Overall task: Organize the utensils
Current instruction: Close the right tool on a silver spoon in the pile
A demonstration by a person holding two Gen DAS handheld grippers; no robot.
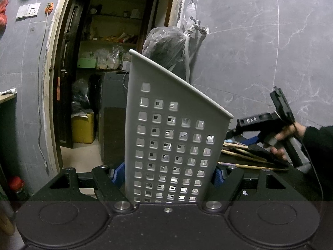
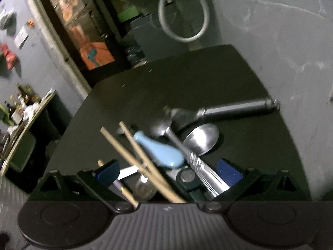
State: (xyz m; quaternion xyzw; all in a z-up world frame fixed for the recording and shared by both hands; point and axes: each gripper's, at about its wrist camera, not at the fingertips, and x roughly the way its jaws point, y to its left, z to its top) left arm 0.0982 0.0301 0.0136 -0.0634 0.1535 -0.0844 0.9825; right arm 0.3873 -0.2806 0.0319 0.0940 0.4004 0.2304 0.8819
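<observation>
Standing upright between the blue pads of the left gripper (image 1: 169, 176), the grey perforated utensil holder (image 1: 172, 133) is clamped by both side walls, its slanted top rim open and unobstructed. To the right of the holder, the right gripper (image 2: 169, 171) hangs over the utensil pile (image 2: 166, 145) on the black table (image 2: 187, 79), its jaws spread apart with chopsticks (image 2: 133, 152), a blue-handled piece and a spoon handle between them, none visibly pinched. Beyond the pile, the tabletop lies bare up to its far edge by the grey wall (image 2: 281, 41).

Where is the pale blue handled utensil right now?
In the right wrist view, the pale blue handled utensil lies mid-pile on the black table, between the wooden chopsticks and the silver spoon.
</observation>
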